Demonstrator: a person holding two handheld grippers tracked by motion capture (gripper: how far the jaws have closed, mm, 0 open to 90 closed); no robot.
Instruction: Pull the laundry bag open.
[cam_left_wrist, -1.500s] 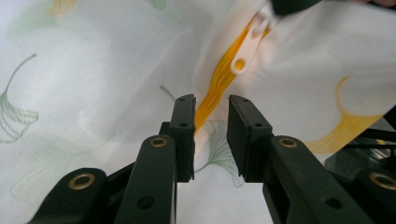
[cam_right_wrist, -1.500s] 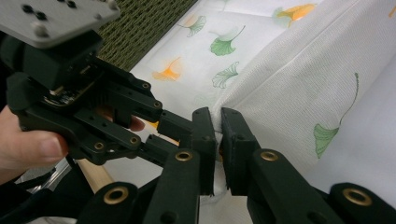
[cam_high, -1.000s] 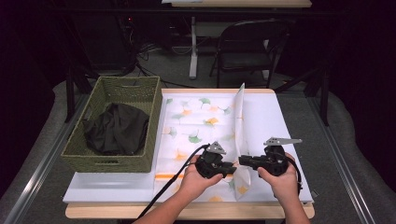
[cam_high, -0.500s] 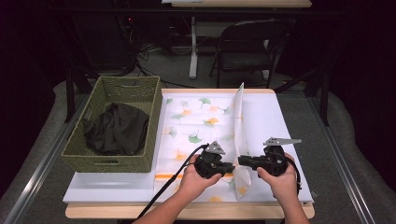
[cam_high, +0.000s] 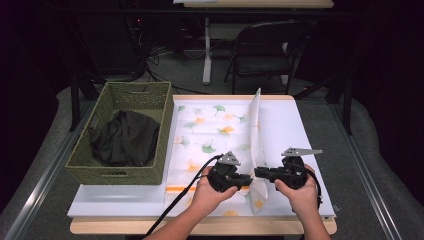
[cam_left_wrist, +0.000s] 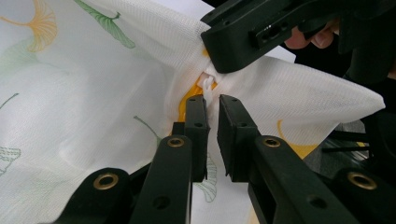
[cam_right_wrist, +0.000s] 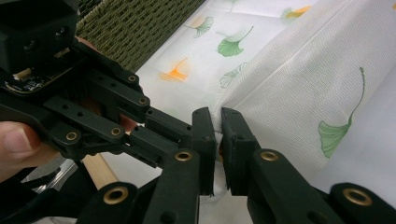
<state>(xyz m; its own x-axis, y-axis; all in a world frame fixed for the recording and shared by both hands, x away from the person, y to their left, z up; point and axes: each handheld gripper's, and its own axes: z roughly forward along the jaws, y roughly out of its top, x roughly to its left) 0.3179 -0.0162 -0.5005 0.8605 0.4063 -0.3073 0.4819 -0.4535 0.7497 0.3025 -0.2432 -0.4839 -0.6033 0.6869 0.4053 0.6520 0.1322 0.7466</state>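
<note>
A white cloth (cam_high: 215, 132) printed with green and orange ginkgo leaves lies spread on the table. A raised fold (cam_high: 256, 125) runs from its far edge to its near edge. Both grippers meet at the near end of that fold. My left gripper (cam_high: 248, 178) comes from the left and is shut on the cloth (cam_left_wrist: 93, 93), pinching a bunched bit of fabric at its tips (cam_left_wrist: 211, 105). My right gripper (cam_high: 258, 172) faces it from the right, shut on the same fold of the cloth (cam_right_wrist: 303, 88), its tips (cam_right_wrist: 218, 122) almost touching the left gripper's jaws (cam_right_wrist: 154, 126).
A woven green basket (cam_high: 165, 125) holding a dark garment (cam_high: 125, 137) stands on the table's left side, close to the cloth's left edge. The table's near wooden edge (cam_high: 125, 226) runs just behind the hands. A folding chair (cam_high: 265, 50) stands beyond the table.
</note>
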